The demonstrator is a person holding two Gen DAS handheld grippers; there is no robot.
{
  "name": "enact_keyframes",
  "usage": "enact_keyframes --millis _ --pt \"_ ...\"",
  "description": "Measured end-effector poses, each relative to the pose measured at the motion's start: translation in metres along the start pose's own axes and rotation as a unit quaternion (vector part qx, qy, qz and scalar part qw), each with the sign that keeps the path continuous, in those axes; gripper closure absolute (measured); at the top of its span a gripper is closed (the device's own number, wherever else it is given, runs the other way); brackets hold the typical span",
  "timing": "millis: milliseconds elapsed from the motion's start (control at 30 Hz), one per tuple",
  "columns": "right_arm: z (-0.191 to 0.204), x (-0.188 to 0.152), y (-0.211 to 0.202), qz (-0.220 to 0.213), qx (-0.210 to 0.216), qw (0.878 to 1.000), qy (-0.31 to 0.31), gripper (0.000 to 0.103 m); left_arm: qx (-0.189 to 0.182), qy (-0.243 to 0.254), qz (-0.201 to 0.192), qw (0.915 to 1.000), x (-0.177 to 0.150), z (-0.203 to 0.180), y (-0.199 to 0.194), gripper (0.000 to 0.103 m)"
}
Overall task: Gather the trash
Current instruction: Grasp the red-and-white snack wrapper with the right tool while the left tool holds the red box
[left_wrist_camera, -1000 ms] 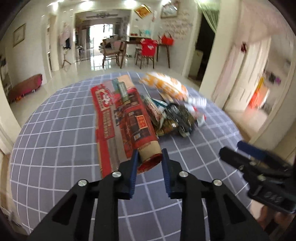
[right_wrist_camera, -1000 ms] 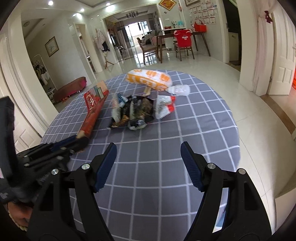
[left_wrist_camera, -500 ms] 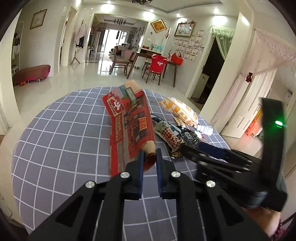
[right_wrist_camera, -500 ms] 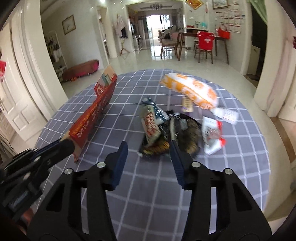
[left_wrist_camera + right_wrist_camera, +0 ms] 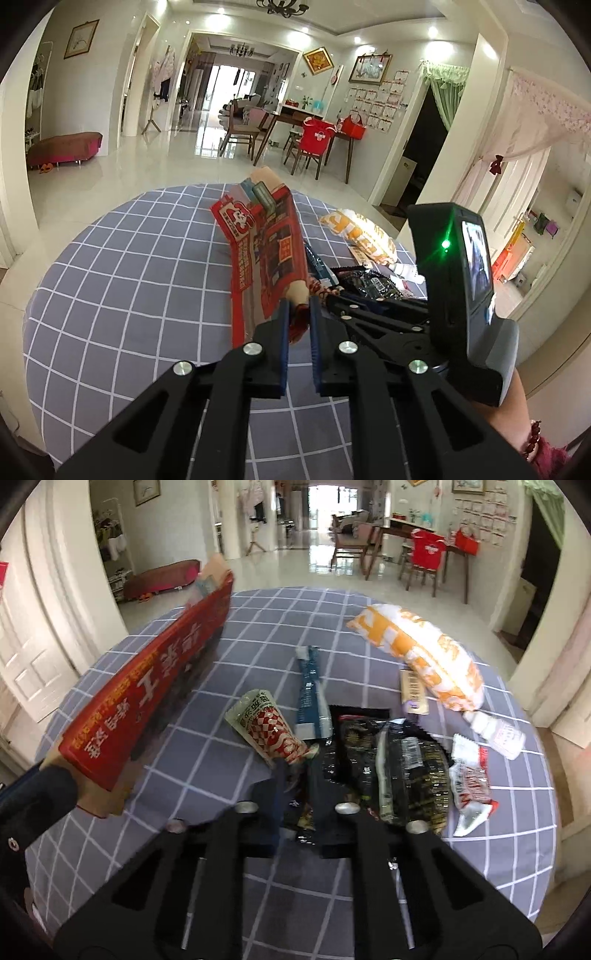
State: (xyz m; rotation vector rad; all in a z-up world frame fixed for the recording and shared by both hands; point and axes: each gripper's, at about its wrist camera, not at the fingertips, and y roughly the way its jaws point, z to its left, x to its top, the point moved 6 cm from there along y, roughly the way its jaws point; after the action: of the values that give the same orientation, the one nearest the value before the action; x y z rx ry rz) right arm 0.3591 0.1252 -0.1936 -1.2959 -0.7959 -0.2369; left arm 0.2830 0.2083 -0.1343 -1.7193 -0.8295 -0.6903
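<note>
My left gripper (image 5: 297, 306) is shut on the near end of a long red cardboard box (image 5: 273, 251) and holds it tilted above the table; the box also shows at the left of the right wrist view (image 5: 155, 686). My right gripper (image 5: 295, 771) has its jaws nearly shut around the near end of a red-and-white checked snack wrapper (image 5: 269, 727) at the edge of a pile of trash. The pile holds a blue wrapper (image 5: 312, 698), black wrappers (image 5: 391, 768) and a red-white wrapper (image 5: 471, 786). An orange-white bag (image 5: 421, 653) lies behind.
The trash lies on a round table with a grey checked cloth (image 5: 258, 624). A small white bottle (image 5: 498, 731) and a beige card (image 5: 413, 692) lie by the orange bag. The right gripper's body (image 5: 454, 280) sits close to the right of my left gripper.
My left gripper closed on the red box and lifted its near end. My right gripper swung left to the trash pile and closed its jaws from wide open onto the checked wrapper.
</note>
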Motion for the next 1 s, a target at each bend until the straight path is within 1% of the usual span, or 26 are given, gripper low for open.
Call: enact_keyframes --millis 167,333,433,567,667,700,767,800,867,900,933,967,1000 --pt "-0.001 -0.001 -0.019 -0.028 0.027 0.999 0.010 0.099 0.007 0.003 -0.012 0.9999 0.001 0.001 -0.010 0.095" --pt "-0.005 -0.004 -0.047 -0.059 0.039 0.997 0.027 0.101 0.010 0.007 -0.030 0.9995 0.005 -0.004 -0.025 0.096" --pt "-0.006 -0.006 -0.062 -0.072 0.045 0.996 0.035 0.101 0.003 0.014 -0.035 0.9993 0.005 -0.013 -0.035 0.096" --pt "-0.008 -0.021 -0.077 -0.072 0.054 0.995 0.047 0.101 0.000 0.026 -0.023 0.9994 -0.001 -0.018 -0.042 0.096" --pt "-0.013 -0.042 -0.079 -0.055 0.060 0.995 0.063 0.101 0.003 0.039 -0.012 0.9992 -0.015 -0.020 -0.048 0.096" --pt "-0.015 -0.048 -0.080 -0.053 0.054 0.995 0.068 0.101 0.008 0.045 -0.008 0.9989 -0.019 -0.021 -0.049 0.096" --pt "-0.022 -0.059 -0.083 -0.048 0.043 0.994 0.086 0.101 0.030 0.066 -0.003 0.9974 -0.028 -0.021 -0.053 0.095" --pt "-0.025 -0.063 -0.082 -0.043 0.039 0.994 0.093 0.100 0.037 0.076 0.003 0.9964 -0.032 -0.023 -0.052 0.093" --pt "-0.034 -0.074 -0.079 -0.031 0.036 0.992 0.117 0.100 0.039 0.080 0.012 0.9960 -0.036 -0.026 -0.049 0.091" --pt "-0.036 -0.077 -0.080 -0.031 0.035 0.992 0.117 0.100 0.046 0.083 0.016 0.9953 -0.038 -0.028 -0.046 0.086" --pt "-0.038 -0.080 -0.080 -0.032 0.030 0.992 0.116 0.097 0.051 0.085 0.017 0.9950 -0.040 -0.029 -0.044 0.083" --pt "-0.040 -0.081 -0.081 -0.033 0.026 0.992 0.117 0.083 0.050 0.088 0.022 0.9946 -0.043 -0.031 -0.041 0.081" --pt "-0.041 -0.082 -0.081 -0.035 0.027 0.992 0.118 0.072 0.047 0.088 0.028 0.9946 -0.045 -0.033 -0.036 0.075"
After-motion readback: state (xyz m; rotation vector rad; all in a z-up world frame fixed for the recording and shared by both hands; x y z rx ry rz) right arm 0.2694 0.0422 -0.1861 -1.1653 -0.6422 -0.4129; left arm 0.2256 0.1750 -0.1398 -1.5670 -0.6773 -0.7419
